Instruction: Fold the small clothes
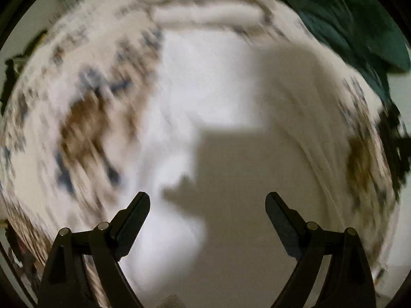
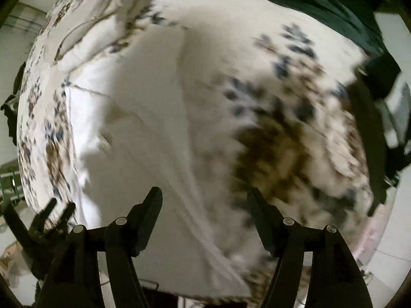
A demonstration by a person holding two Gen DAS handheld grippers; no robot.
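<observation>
Floral bedding (image 2: 287, 118) filled both blurred views, with a white garment (image 1: 205, 82) spread on it below the grippers and dark green cloth (image 1: 346, 20) at the far edge. Left gripper (image 1: 207, 200) and right gripper (image 2: 204, 195) hung spread apart, grasping nothing. How many folds were done seemed unclear; smear hid the garment's edges.

Both grippers point down over the surface below them. The left gripper (image 1: 207, 201) has its two black fingers spread wide, with nothing between the pads. The right gripper (image 2: 205, 197) also stands parted, somewhat narrower, its jaws empty too. In the right wrist view the left gripper appears again at the near left edge (image 2: 55, 211), dark and partly cut off.
</observation>
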